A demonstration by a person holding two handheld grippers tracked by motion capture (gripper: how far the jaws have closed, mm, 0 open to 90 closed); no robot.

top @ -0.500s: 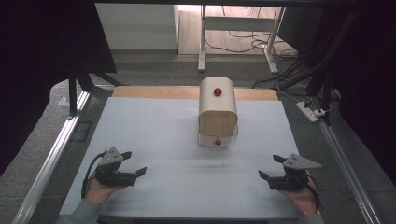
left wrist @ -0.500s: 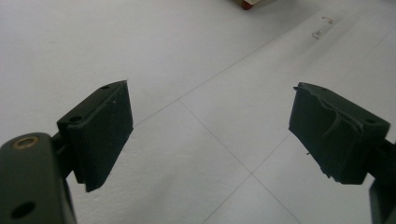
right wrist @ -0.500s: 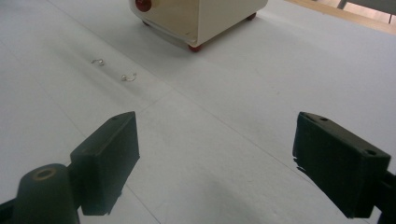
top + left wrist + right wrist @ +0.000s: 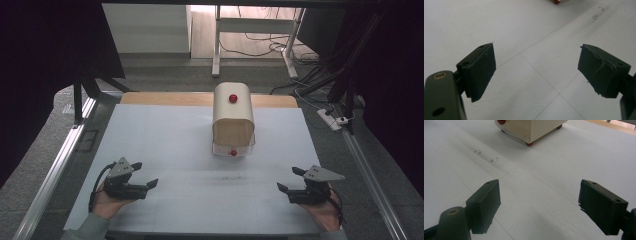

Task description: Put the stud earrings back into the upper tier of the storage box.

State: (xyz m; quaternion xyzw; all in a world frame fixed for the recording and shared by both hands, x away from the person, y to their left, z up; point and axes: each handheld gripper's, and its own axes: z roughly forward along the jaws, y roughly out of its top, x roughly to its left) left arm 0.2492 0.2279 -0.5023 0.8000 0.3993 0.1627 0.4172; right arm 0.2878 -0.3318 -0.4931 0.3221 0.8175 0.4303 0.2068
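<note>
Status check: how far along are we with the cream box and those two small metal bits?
Nothing looks done yet. The cream box sits mid-table, its drawer with the red knob slightly out. Two small metal hooks lie loose on the white table in front of it. In hand: nothing; left tongs and right tongs are both open and empty near the front edge. All handling remains.

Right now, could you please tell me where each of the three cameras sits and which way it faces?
High view: above the person's side, looking forward and down on the white table; shows both hands, left gripper and right gripper, both open.
Left gripper view: rides that gripper, looking along its black jaws across the table.
Right gripper view: rides that gripper, facing the cream rounded box with red knobs.
Shared: both gripper views show two small metal hooks; the high view shows the box.
</note>
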